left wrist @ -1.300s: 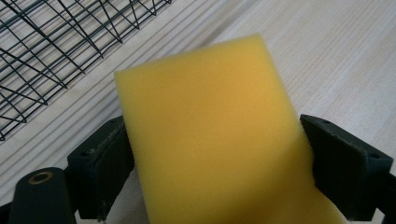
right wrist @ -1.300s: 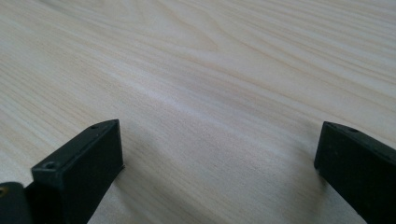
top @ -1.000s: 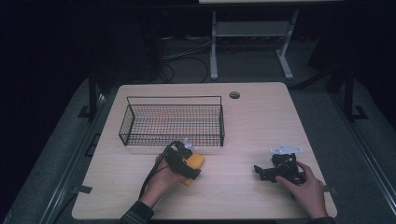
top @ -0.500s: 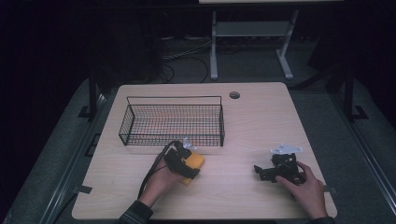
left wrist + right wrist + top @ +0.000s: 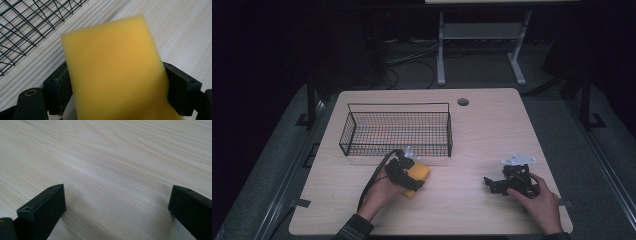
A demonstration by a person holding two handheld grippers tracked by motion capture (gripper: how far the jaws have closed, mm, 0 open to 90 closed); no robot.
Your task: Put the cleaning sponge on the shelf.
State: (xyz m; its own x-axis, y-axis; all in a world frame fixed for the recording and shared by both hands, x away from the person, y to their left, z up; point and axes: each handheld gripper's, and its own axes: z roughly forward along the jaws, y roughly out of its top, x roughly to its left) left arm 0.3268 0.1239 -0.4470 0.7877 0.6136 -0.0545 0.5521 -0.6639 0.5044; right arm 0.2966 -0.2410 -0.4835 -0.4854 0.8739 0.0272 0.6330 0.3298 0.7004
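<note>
Left gripper view, mid-frame: left gripper (image 5: 117, 87) seems clamped on the sponge (image 5: 115, 72); right gripper (image 5: 117, 207) gapes wide, empty.

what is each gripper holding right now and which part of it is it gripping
The left gripper holds the yellow sponge, its jaws pressing the two long side edges near one end. The right gripper holds nothing; its jaws stand open above the table.

Black grippers (image 5: 404, 172) — squared jaws, screw holes, trailing black cable (image 5: 371, 182).
</note>
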